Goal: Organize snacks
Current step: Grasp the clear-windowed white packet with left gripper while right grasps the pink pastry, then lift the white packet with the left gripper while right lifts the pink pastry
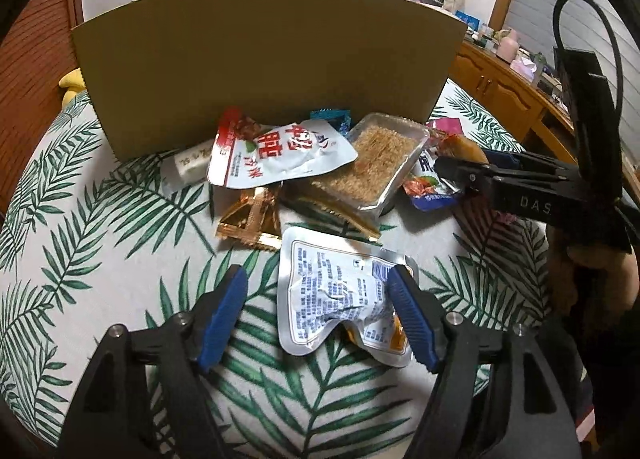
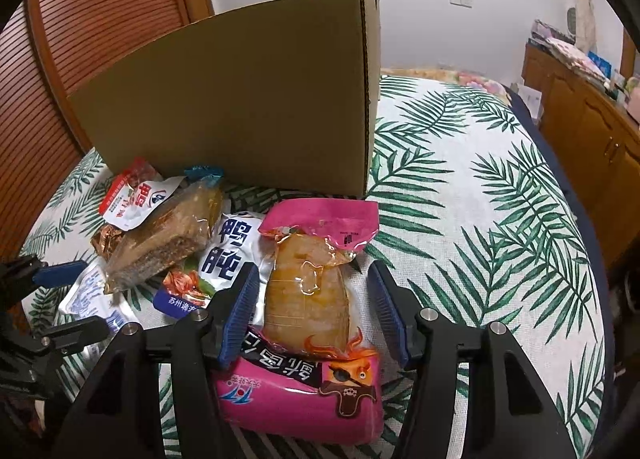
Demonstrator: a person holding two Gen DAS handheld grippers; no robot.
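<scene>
On the leaf-print cloth (image 1: 100,259), snack packs crowd the foot of an upright cardboard box (image 1: 264,59). Both grippers are spread wide: the left gripper (image 1: 318,311) straddles a silver pouch (image 1: 332,295), while the right gripper (image 2: 312,311) flanks a pink-topped pack (image 2: 308,291). Beside it lie a sesame-bar tray (image 1: 380,163) and a red-white pouch (image 1: 276,151).
</scene>
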